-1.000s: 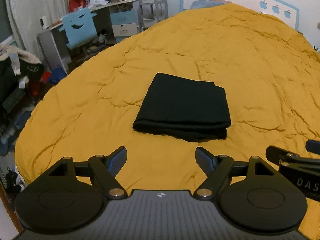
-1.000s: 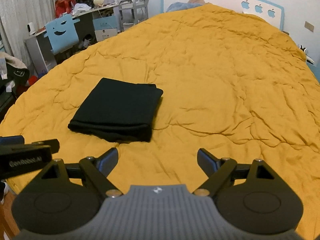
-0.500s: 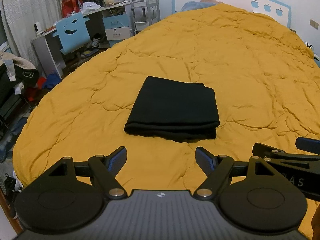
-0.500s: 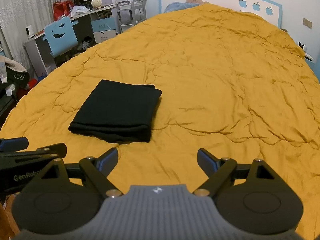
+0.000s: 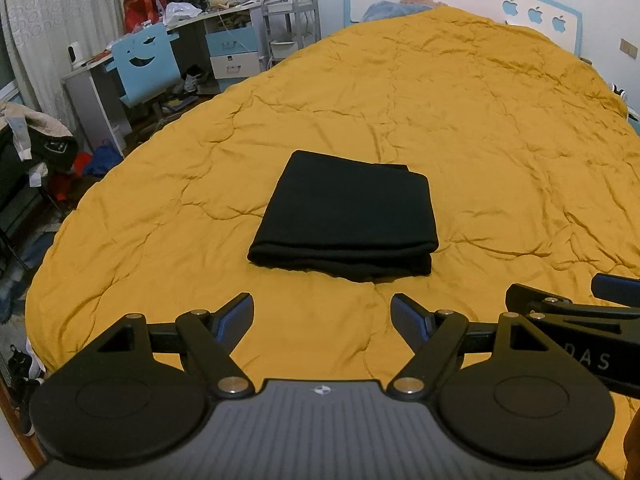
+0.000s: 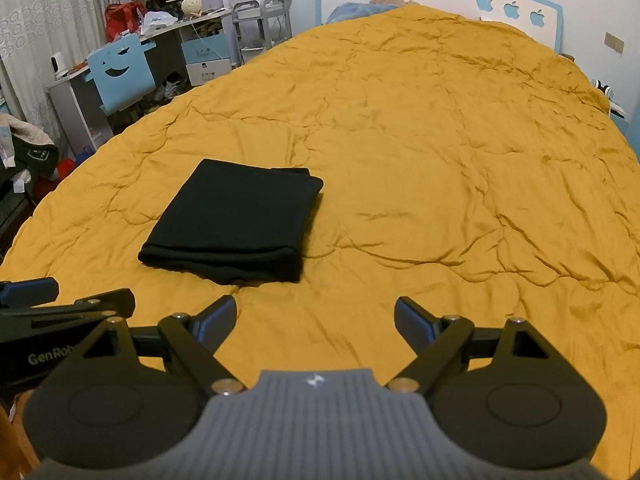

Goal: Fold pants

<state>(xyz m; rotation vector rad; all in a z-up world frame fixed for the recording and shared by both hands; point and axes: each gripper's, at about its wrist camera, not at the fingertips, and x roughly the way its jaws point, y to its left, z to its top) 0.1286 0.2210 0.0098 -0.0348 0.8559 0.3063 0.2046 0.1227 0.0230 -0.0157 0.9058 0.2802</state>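
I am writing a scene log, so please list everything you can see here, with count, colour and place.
folded black fabric pants: one, black, flat on the bedspread ahead of both grippers, touched by neither.
mustard-yellow quilted bedspread: one, yellow, covers the whole bed.
white headboard with blue apple cut-outs: one, white and blue, at the far end of the bed.
light blue chair with a smiling face cut-out: one, blue, left of the bed at the desk.
cluttered white desk: one, white, at the far left.
left gripper: one, black with blue pads, open, above the near bedspread.
right gripper: one, black, open, beside it.
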